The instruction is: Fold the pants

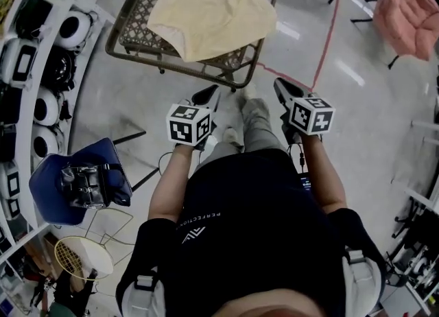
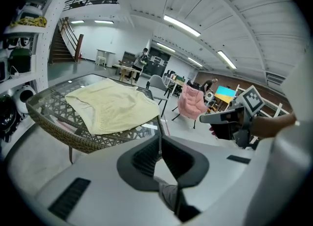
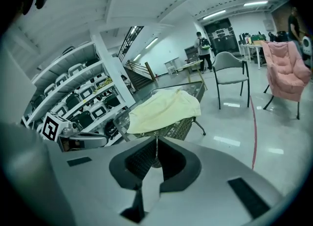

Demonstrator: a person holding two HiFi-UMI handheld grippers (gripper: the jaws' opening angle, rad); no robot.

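Observation:
Pale yellow pants (image 1: 209,10) lie in a loose fold on a wicker table with a glass top (image 1: 134,41), ahead of me. Both grippers hang short of the table's near edge, above the floor. My left gripper (image 1: 209,92) is shut with nothing in it, and so is my right gripper (image 1: 281,86). In the left gripper view the pants (image 2: 110,105) lie beyond the closed left gripper (image 2: 159,139), with the right gripper (image 2: 230,117) off to the side. In the right gripper view the pants (image 3: 164,110) drape over the table past the closed right gripper (image 3: 157,144).
A blue chair (image 1: 79,182) holding a metal device stands at my left, with a wire stool (image 1: 82,254) behind it. Shelves of white gear (image 1: 41,68) line the left wall. A pink armchair (image 1: 411,10) is far right, and a grey chair (image 3: 230,66) stands beyond the table. A red floor line (image 1: 329,34) runs past the table.

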